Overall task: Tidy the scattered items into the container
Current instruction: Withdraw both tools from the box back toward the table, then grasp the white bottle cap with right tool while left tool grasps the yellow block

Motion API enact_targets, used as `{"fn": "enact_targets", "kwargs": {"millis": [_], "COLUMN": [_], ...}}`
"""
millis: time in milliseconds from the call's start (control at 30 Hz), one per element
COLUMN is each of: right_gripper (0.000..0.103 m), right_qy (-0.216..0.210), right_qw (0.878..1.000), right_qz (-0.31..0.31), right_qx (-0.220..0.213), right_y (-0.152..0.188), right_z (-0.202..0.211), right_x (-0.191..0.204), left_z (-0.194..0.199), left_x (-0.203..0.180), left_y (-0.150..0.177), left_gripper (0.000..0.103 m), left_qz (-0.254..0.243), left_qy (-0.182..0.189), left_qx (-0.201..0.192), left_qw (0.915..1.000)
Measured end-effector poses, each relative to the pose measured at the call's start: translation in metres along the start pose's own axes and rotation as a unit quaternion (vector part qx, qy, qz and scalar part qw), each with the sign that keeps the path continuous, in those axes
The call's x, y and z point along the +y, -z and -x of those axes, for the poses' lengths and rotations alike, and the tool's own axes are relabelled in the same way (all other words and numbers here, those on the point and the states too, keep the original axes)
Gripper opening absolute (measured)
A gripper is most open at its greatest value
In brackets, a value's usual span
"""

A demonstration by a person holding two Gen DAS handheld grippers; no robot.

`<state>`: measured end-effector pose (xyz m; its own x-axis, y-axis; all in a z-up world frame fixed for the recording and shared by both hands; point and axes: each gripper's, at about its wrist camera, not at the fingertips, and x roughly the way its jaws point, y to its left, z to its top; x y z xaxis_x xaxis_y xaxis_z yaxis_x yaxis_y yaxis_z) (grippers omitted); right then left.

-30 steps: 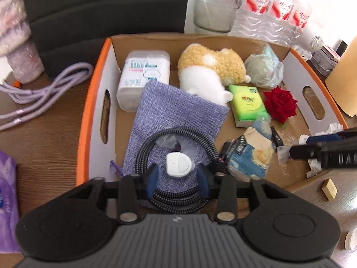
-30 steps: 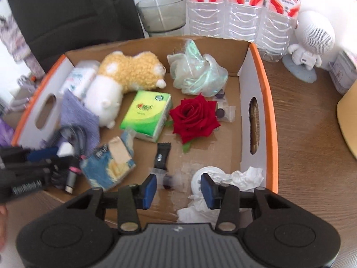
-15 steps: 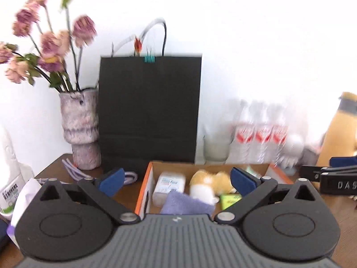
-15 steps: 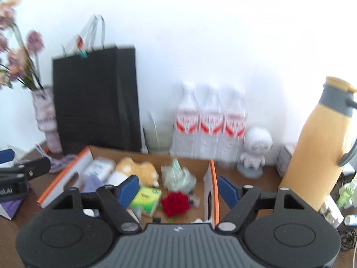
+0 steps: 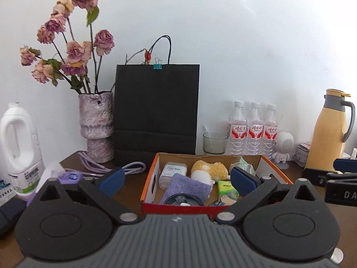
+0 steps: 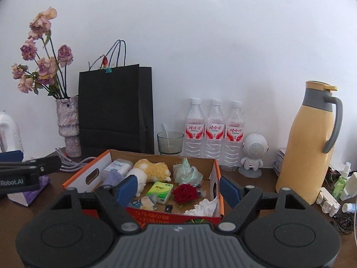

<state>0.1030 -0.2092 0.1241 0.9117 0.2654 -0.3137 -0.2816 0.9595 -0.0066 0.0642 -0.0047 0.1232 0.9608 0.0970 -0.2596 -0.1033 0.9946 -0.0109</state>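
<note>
Both tongs are spread wide and grasp nothing: the left tongs (image 5: 176,179) and the right tongs (image 6: 178,187) hang in open air just near of the cardboard box (image 6: 217,176), which sits mid-desk (image 6: 256,192).

In the box lie one plush toy (image 6: 151,170), one red rose (image 6: 184,192), one green tissue pack (image 6: 161,189), one purple pouch (image 5: 186,185) and one crumpled white tissue (image 6: 204,205).

Behind it stand three water bottles (image 6: 214,131) with red labels in unreadable script, one glass (image 6: 170,142), one black paper bag (image 6: 116,111) and one yellow jug (image 6: 309,143).

"Robot.AI" reads on the left tool in the right wrist view.
</note>
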Motion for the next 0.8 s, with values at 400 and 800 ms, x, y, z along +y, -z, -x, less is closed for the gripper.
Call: {"fn": "enact_targets", "kwargs": {"millis": [400, 800], "right_gripper": [0.084, 0.068], "right_qy": [0.027, 0.084], "right_qw": [0.999, 0.987], "right_qz": [0.011, -0.060], "right_qx": [0.031, 0.120], "right_y": [0.126, 0.127], "right_z": [0.168, 0.047], "right_x": [0.001, -0.063], "left_z": [0.159, 0.111], "left_x": [-0.007, -0.036], "left_y": [0.109, 0.107], "left_gripper": [0.103, 0.103], "left_qz": [-0.010, -0.047], "left_qy": [0.036, 0.053], "left_qx": [0.038, 0.072], "left_qw": [0.9986, 0.9949]}}
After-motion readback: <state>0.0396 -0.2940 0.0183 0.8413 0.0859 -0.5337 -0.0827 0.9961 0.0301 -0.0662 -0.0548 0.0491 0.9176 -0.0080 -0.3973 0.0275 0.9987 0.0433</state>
